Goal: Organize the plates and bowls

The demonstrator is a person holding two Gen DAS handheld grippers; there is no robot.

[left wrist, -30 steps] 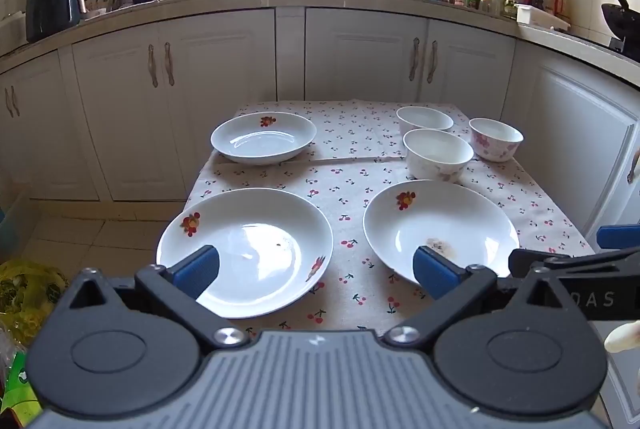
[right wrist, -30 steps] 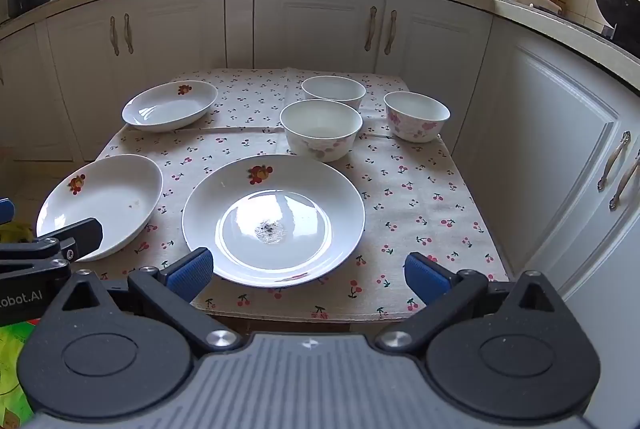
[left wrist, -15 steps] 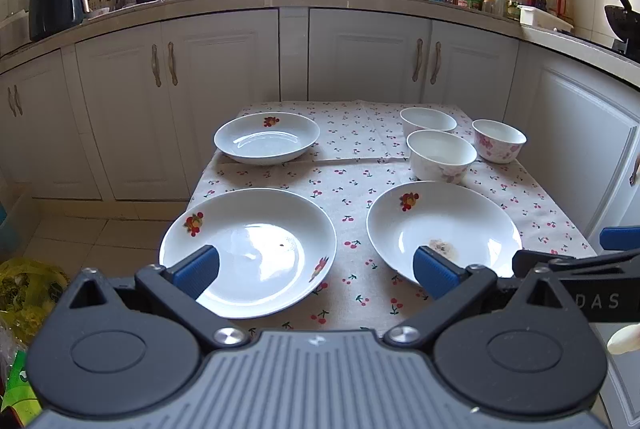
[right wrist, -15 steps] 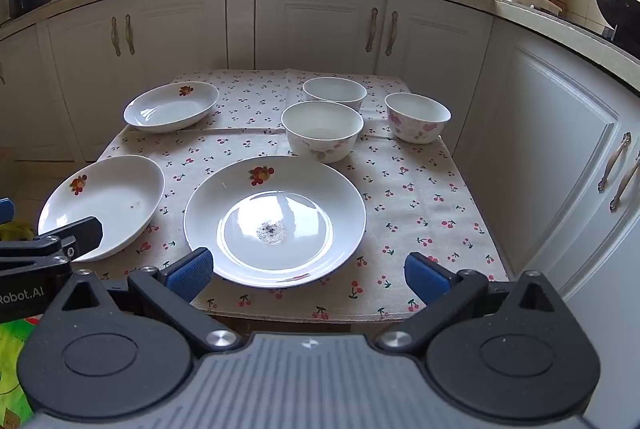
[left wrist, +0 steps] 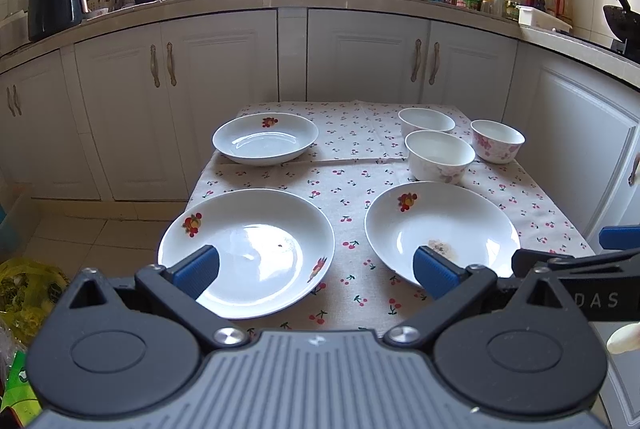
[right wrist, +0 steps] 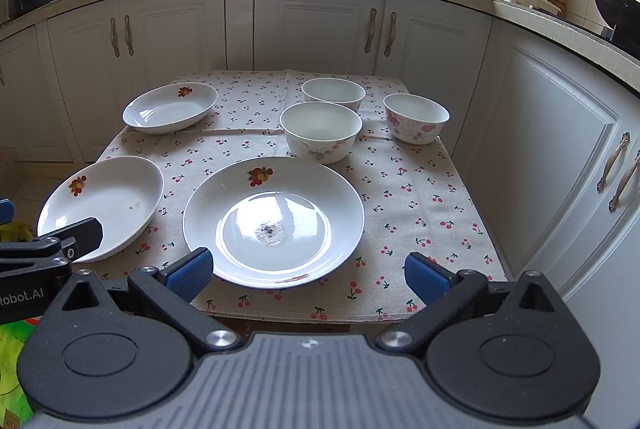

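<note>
Start of sorting: left gripper (left wrist: 316, 271) and right gripper (right wrist: 306, 275), both spread wide and empty, face the table (right wrist: 420, 197) (nothing stacked); next, grasp a plate (right wrist: 273, 216) rim.

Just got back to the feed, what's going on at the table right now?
Nothing is picked up yet. Both tongs, left and right, hang open at the near edge of the table, holding nothing. On the cherry cloth sit three plates: near left, near right with some residue in its middle, and far left. Three bowls stand separately at the far right, unstacked.
</note>
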